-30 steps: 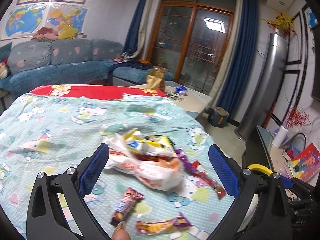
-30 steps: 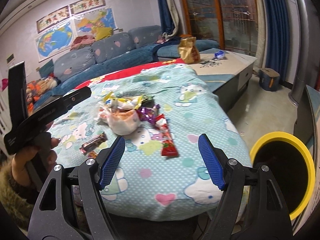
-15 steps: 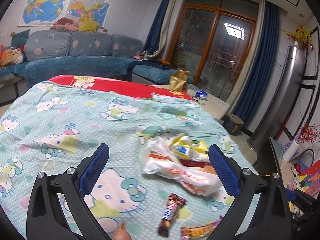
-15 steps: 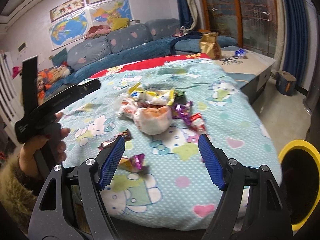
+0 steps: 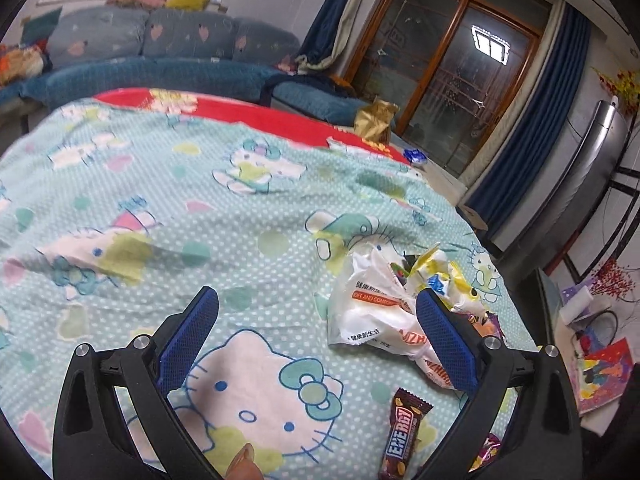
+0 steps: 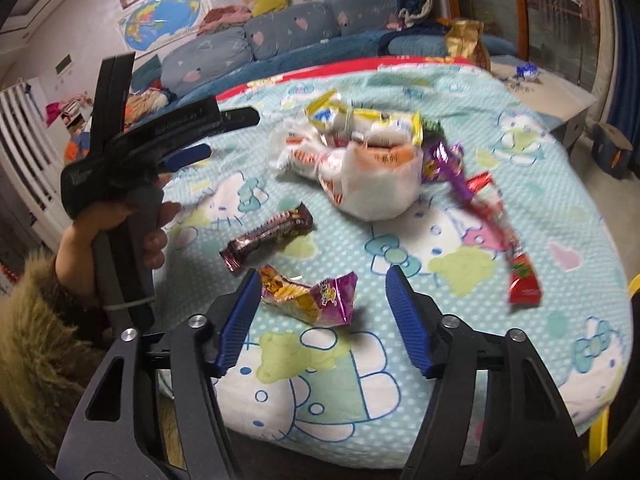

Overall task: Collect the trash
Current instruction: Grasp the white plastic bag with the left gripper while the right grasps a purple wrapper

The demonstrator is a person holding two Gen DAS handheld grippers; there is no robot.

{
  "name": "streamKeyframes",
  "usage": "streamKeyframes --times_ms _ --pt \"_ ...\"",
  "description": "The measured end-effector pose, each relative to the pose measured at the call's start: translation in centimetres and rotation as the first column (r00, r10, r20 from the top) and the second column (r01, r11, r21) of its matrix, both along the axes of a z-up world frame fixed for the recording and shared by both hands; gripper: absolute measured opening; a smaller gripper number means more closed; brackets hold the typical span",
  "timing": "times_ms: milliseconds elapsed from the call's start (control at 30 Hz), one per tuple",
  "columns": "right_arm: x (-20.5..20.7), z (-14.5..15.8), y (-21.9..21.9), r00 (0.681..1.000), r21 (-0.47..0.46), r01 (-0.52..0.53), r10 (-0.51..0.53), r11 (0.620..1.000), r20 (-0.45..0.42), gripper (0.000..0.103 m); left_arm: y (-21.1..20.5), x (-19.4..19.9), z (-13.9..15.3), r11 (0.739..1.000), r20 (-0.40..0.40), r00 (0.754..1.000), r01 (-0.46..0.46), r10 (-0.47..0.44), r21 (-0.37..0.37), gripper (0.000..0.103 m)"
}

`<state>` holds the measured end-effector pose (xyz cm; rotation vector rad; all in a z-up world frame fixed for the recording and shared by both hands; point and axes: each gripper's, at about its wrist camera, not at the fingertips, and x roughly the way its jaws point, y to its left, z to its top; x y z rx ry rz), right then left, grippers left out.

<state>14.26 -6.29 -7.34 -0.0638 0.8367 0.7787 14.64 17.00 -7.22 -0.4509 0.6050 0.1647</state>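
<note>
Wrappers lie on a Hello Kitty cloth (image 6: 500, 128). My right gripper (image 6: 322, 300) is open, its jaws either side of a purple-and-yellow wrapper (image 6: 310, 294). A brown candy bar (image 6: 266, 238) lies just beyond it. A white plastic bag (image 6: 372, 184) with yellow packets (image 6: 360, 120) sits further back, and a purple wrapper (image 6: 446, 164) and a long red wrapper (image 6: 516, 260) lie to its right. My left gripper (image 5: 316, 320) is open and empty above the cloth, the white bag (image 5: 368, 316) by its right jaw, the brown bar (image 5: 400, 436) below.
The left gripper and the hand holding it (image 6: 132, 184) show at the left of the right wrist view. A yellow bin rim (image 6: 634, 284) peeks at the right edge. A gold bag (image 6: 466, 44) stands at the far table end. A sofa (image 5: 160, 56) lies behind.
My right gripper has swung left and down from the bin toward the purple-and-yellow wrapper. My left gripper has turned left, so the trash pile has slid to its right.
</note>
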Motion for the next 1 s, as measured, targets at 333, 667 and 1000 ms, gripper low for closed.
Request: streamKeyframes --times_ms 333,667,1000 --pt "0.5 -2.1 0.8 0.997 0.014 -0.011 0.012 1.0 -0.082 0.029 0.7 3.2 -2.8 0.983 -0.014 0.996 0.08 -0.084 -0.162 0.075" --pt "-0.1 -1.9 0.3 0.997 0.03 -0.006 0.008 1.0 -0.078 0.019 -0.2 4.4 -3.6 0.969 -0.017 0.99 0.135 -0.142 -0.205 0.025" --pt "0.0 -0.2 -1.7 0.999 0.057 0.039 -0.037 0.998 -0.036 0.015 -1.7 1.6 -1.0 0.985 0.025 0.992 0.124 -0.121 -0.121 0.012"
